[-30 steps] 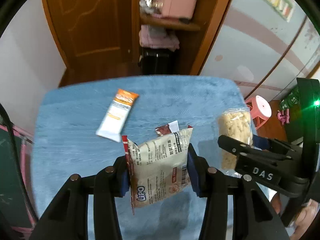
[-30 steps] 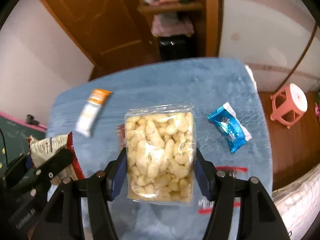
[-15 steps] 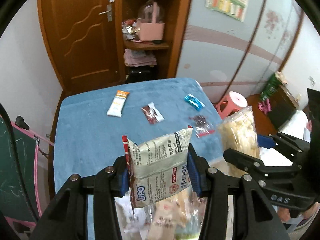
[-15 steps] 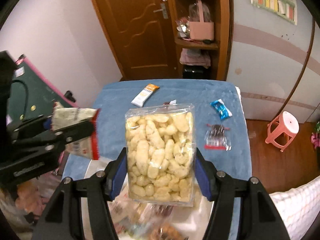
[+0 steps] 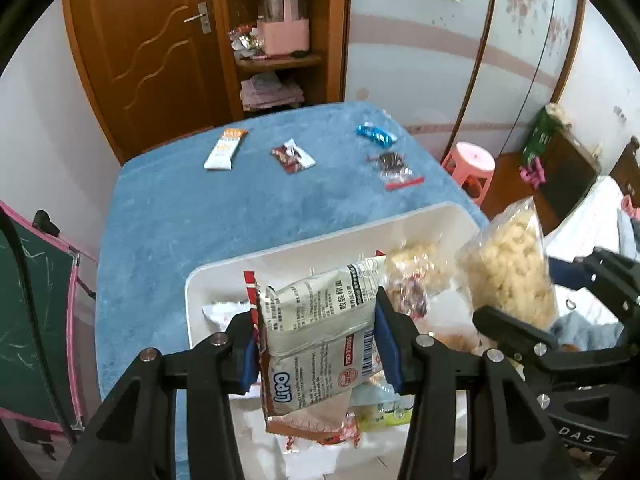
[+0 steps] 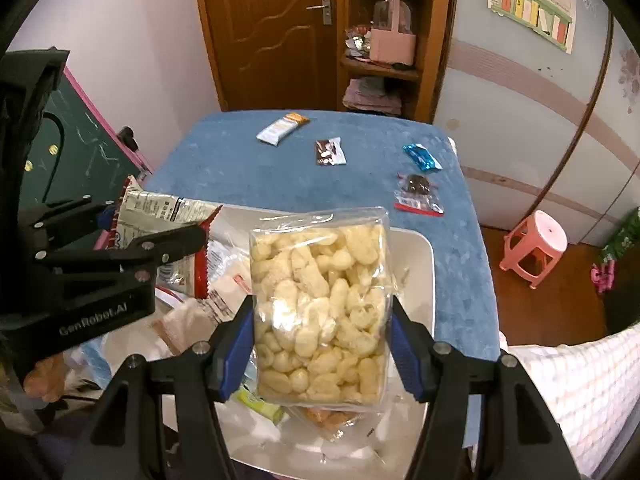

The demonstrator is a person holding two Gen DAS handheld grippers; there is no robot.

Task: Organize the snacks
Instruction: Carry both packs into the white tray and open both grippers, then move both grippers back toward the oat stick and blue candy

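Note:
My left gripper (image 5: 316,344) is shut on a beige Lipo snack packet (image 5: 320,332) with a red edge, held above a white bin (image 5: 320,240) that holds several snack packs. My right gripper (image 6: 322,348) is shut on a clear bag of pale puffed snacks (image 6: 320,304), also over the white bin (image 6: 424,280). In the left wrist view the puffed-snack bag (image 5: 508,276) hangs at the right beside the bin. In the right wrist view the Lipo packet (image 6: 160,212) and left gripper show at the left.
On the blue tablecloth (image 5: 180,220) beyond the bin lie a white-and-orange bar (image 5: 225,149), a dark red-and-white wrapper (image 5: 294,157), a blue wrapper (image 5: 374,135) and a small clear bag with a red strip (image 5: 394,166). A pink stool (image 5: 472,164) stands right of the table, a chalkboard (image 5: 36,312) left.
Both grippers have pulled back from the table with their packets, and the white bin has come into view beneath them. Grips are unchanged.

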